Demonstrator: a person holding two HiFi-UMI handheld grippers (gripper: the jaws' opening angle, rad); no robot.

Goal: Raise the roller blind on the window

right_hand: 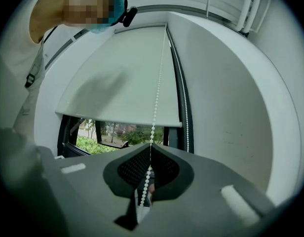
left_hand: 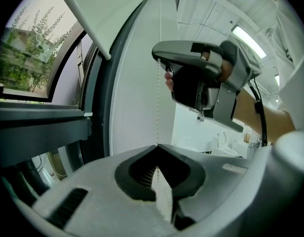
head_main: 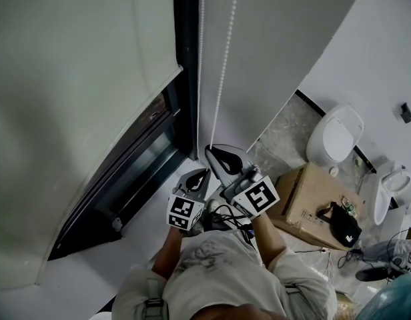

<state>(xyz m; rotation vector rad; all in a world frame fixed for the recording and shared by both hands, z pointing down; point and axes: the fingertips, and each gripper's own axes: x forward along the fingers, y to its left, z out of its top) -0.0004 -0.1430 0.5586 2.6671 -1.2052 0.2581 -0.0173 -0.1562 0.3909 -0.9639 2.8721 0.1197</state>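
Note:
The pale roller blind [head_main: 79, 79] hangs partway down the dark-framed window [head_main: 149, 169]; its bottom bar [right_hand: 122, 118] leaves a strip of glass bare. Two strands of white bead chain [head_main: 224, 59] hang beside the frame. My right gripper [head_main: 209, 151] is shut on one strand of the bead chain [right_hand: 157, 95], which runs through the jaws of the right gripper [right_hand: 150, 147]. My left gripper [head_main: 205, 173] sits just below, and the bead chain [left_hand: 157, 107] runs taut from the right gripper [left_hand: 160, 59] down into the shut tip of the left gripper [left_hand: 157, 146]. The other strand [right_hand: 186, 112] hangs free.
A white wall [head_main: 279, 39] flanks the window on the right. On the floor below are a toilet [head_main: 335, 135], a cardboard box [head_main: 309, 195] with a black bag [head_main: 342, 222] on it, and cables. Green trees [left_hand: 23, 53] show outside.

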